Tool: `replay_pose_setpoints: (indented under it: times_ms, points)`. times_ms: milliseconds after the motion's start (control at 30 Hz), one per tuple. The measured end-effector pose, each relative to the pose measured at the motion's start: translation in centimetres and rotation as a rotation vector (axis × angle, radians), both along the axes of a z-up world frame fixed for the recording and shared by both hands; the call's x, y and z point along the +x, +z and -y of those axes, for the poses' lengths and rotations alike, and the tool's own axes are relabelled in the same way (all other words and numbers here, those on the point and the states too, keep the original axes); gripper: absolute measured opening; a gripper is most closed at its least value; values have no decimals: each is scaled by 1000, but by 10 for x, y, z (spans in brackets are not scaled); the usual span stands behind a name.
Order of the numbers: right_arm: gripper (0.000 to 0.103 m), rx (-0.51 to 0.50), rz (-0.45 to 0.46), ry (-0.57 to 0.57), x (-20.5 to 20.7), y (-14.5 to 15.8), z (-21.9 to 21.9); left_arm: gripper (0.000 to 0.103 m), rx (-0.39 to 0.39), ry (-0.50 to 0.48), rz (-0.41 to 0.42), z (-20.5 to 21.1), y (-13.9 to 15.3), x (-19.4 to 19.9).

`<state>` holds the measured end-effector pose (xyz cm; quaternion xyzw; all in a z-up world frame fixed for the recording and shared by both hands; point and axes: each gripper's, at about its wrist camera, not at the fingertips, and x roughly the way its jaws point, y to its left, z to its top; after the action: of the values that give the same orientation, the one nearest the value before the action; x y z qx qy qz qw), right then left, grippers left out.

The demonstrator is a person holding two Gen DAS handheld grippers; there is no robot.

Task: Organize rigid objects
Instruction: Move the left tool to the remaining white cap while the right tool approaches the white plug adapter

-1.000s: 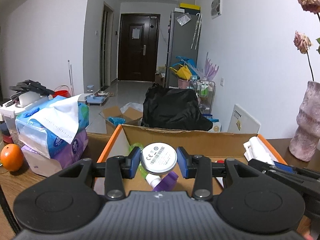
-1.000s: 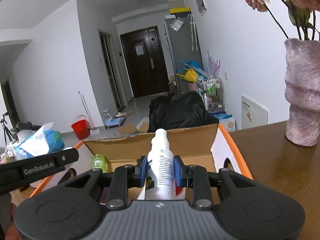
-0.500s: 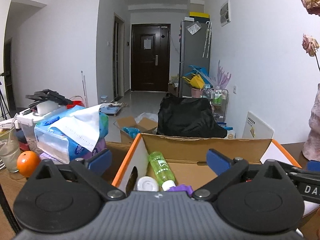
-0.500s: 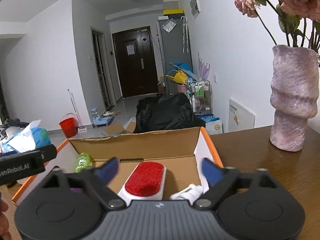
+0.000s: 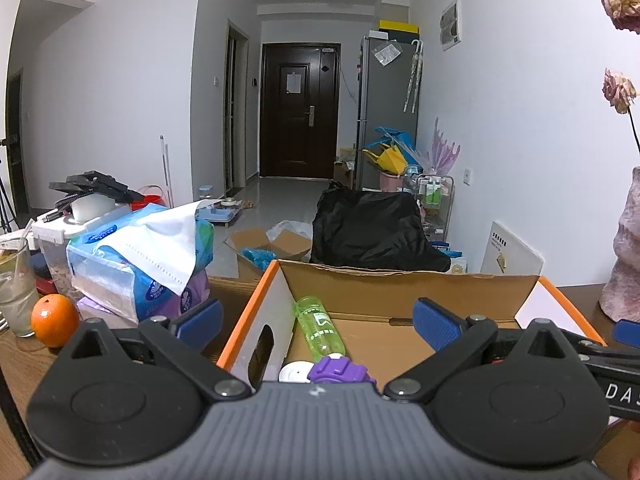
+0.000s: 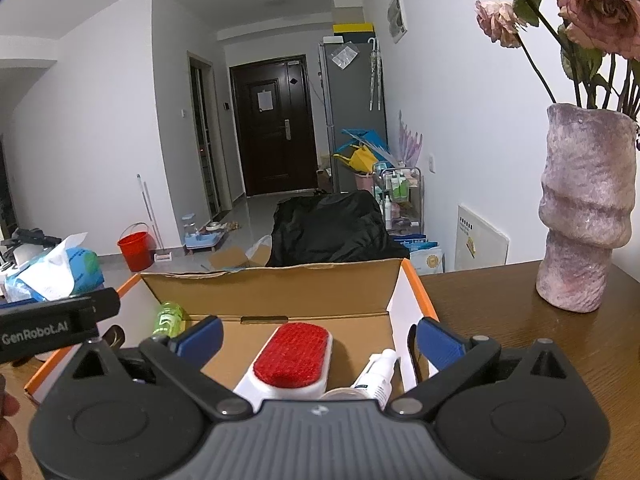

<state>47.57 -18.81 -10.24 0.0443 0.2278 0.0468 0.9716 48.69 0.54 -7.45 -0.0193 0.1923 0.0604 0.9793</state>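
An open cardboard box (image 5: 400,280) with an orange rim sits on the wooden table under both grippers. In the left wrist view it holds a lying green bottle (image 5: 320,332), a white round device (image 5: 295,372) and a purple piece (image 5: 340,370). My left gripper (image 5: 318,320) is open above them, with nothing between its pads. In the right wrist view the box (image 6: 280,292) holds a red-topped white brush (image 6: 296,354) and a lying white spray bottle (image 6: 378,376). The jaws of my right gripper (image 6: 319,336) are opening wide and hold nothing.
Stacked tissue packs (image 5: 136,264), an orange (image 5: 54,320) and a glass (image 5: 14,292) stand left of the box. A pink vase (image 6: 584,216) with roses stands on the table (image 6: 500,320) at the right. A hand (image 6: 6,420) shows at the left edge.
Both grippers opened. The left one let go of the white round device and the right one of the white spray bottle; both things now lie in the box.
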Motion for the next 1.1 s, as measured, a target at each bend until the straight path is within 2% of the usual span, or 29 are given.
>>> replay_pose_setpoints:
  times_ms: [467, 800, 1100]
  points:
    - [103, -27, 42, 5, -17, 9, 0, 103, 3, 2, 21, 1, 6, -17]
    - [103, -35, 67, 18, -39, 15, 3, 103, 6, -47, 38, 7, 10, -40]
    - [103, -34, 86, 19, -64, 22, 10, 103, -5, -46, 48, 5, 13, -66]
